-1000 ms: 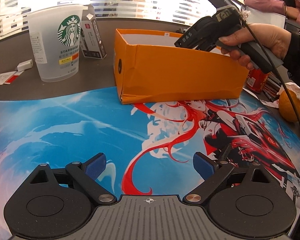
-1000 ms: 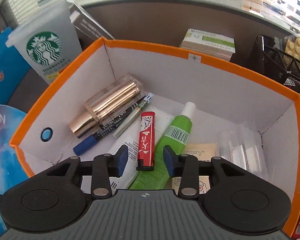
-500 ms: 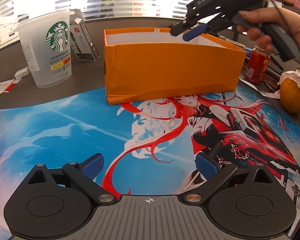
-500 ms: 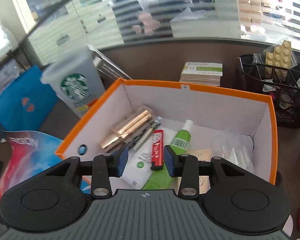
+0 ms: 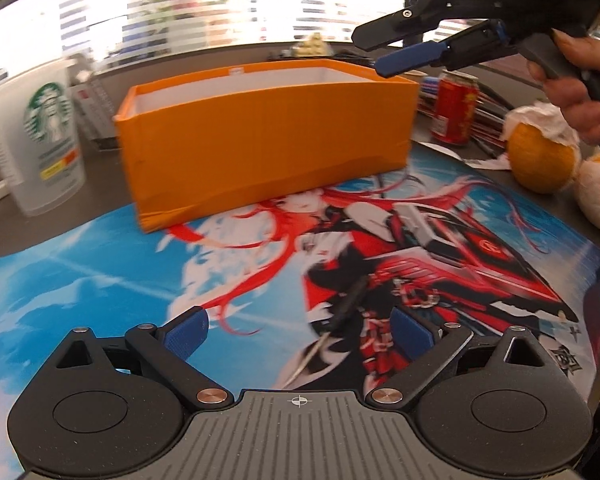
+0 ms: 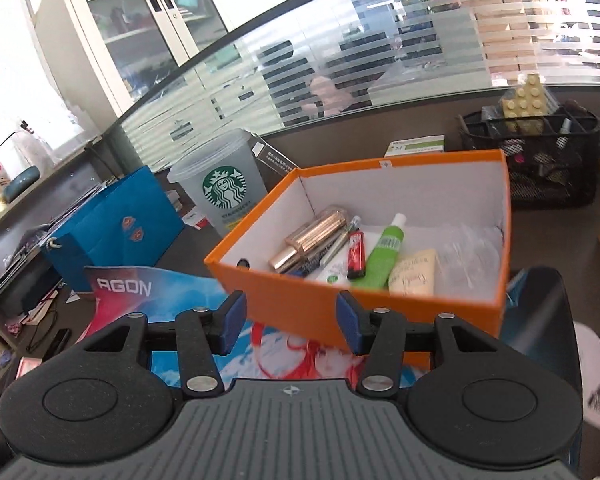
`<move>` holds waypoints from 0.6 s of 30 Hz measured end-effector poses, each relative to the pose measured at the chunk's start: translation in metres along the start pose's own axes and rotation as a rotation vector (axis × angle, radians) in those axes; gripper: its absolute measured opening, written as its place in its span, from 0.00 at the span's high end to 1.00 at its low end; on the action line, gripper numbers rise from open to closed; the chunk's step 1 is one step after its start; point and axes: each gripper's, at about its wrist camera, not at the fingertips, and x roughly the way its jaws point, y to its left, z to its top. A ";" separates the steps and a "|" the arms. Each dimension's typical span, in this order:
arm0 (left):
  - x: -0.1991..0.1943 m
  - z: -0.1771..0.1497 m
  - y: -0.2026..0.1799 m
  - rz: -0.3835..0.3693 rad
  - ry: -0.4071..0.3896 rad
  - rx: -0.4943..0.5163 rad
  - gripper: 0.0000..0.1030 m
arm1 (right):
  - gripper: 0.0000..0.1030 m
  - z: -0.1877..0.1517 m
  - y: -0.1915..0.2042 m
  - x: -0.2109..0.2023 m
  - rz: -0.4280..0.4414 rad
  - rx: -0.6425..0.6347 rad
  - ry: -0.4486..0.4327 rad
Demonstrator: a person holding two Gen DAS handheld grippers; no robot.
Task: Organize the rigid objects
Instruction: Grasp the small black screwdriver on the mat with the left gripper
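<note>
Nearest the left gripper (image 5: 298, 326), a small black-handled screwdriver (image 5: 342, 312) now lies on the printed mat (image 5: 100, 272) between its fingers (image 5: 186, 330). These stand wide apart and grip nothing; a second ago this spot showed bare mat, so the left gripper has shifted sideways to bring the tool into line. By judgement, this is the next rigid object to collect.

The right gripper (image 6: 290, 318) has withdrawn from inside the orange box (image 6: 320, 308) and now sits above and in front of its near wall. Its fingers are opening with nothing between them, which indicates a completed drop.

Inside the box lie a gold tube (image 6: 312, 236), a red lighter (image 6: 356, 254), a green tube (image 6: 384, 256), a beige packet (image 6: 414, 274) and clear wrapping. Beyond stand a Starbucks cup (image 6: 224, 188) and a mesh organizer (image 6: 532, 160) on the desk (image 6: 556, 232).
</note>
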 end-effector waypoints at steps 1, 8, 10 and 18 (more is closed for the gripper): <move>0.004 0.001 -0.002 -0.016 0.008 0.010 0.11 | 0.49 -0.005 0.000 -0.004 0.001 0.001 -0.008; 0.014 0.004 -0.010 -0.053 0.004 0.045 0.35 | 0.48 -0.029 -0.008 -0.029 0.019 0.044 -0.046; 0.014 0.005 -0.010 -0.057 -0.006 0.055 0.50 | 0.44 -0.033 -0.011 -0.033 0.017 0.053 -0.054; 0.012 0.005 -0.022 -0.078 -0.019 0.135 0.92 | 0.44 -0.044 -0.027 -0.039 0.028 0.103 -0.074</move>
